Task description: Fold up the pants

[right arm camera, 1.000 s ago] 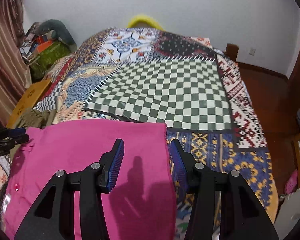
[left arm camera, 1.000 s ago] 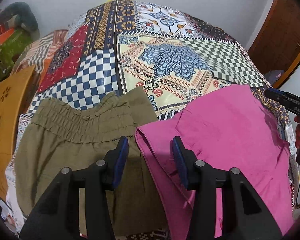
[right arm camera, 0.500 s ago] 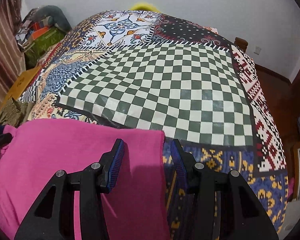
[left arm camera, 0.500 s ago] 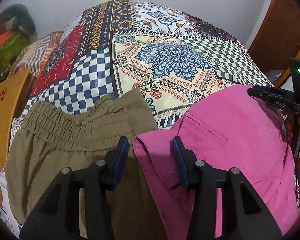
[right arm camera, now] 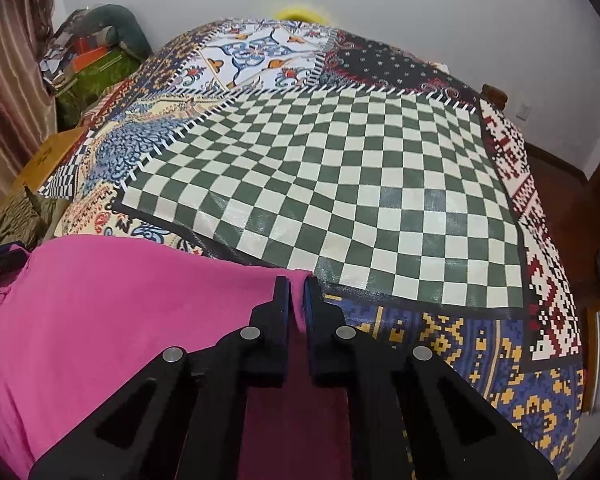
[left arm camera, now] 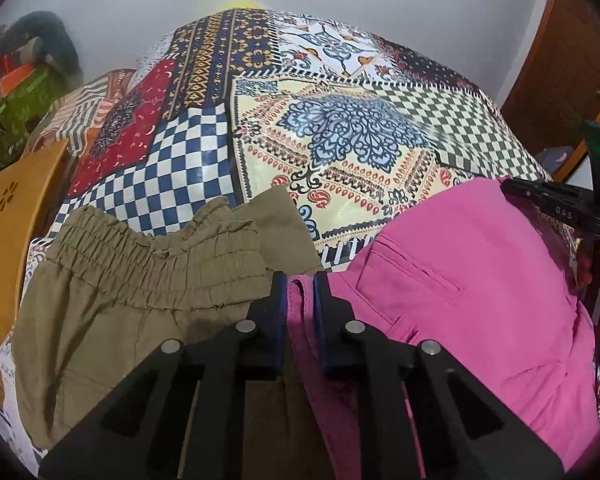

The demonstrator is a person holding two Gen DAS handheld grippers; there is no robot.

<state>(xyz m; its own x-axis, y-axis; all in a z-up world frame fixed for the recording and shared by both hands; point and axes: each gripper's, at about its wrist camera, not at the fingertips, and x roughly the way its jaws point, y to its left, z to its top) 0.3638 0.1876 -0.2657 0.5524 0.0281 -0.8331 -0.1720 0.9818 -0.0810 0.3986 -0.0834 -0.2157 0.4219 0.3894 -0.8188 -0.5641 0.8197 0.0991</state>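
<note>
Pink pants (left arm camera: 460, 280) lie on the patchwork bed cover (left arm camera: 340, 140), next to olive pants (left arm camera: 140, 280) with a gathered waistband. My left gripper (left arm camera: 300, 280) pinches the pink waistband corner, its jaws closing with the pink cloth pressed between the pads. In the right wrist view, my right gripper (right arm camera: 297, 284) is closing on the far corner of the pink pants (right arm camera: 120, 320), with a fold of cloth between the pads. The right gripper (left arm camera: 556, 204) also shows at the right edge of the left wrist view.
A wooden stool (left arm camera: 4, 220) stands at the bed's left side, with piled clutter (left arm camera: 20, 80) behind it. A brown wooden door (left arm camera: 560, 60) is at the right. The green checked patch (right arm camera: 340, 180) of the cover stretches beyond the pants. A striped curtain (right arm camera: 8, 100) hangs at the left.
Both grippers went from open to shut on the pink pants. The right gripper came down toward the cloth's corner; the left one stayed almost in place.
</note>
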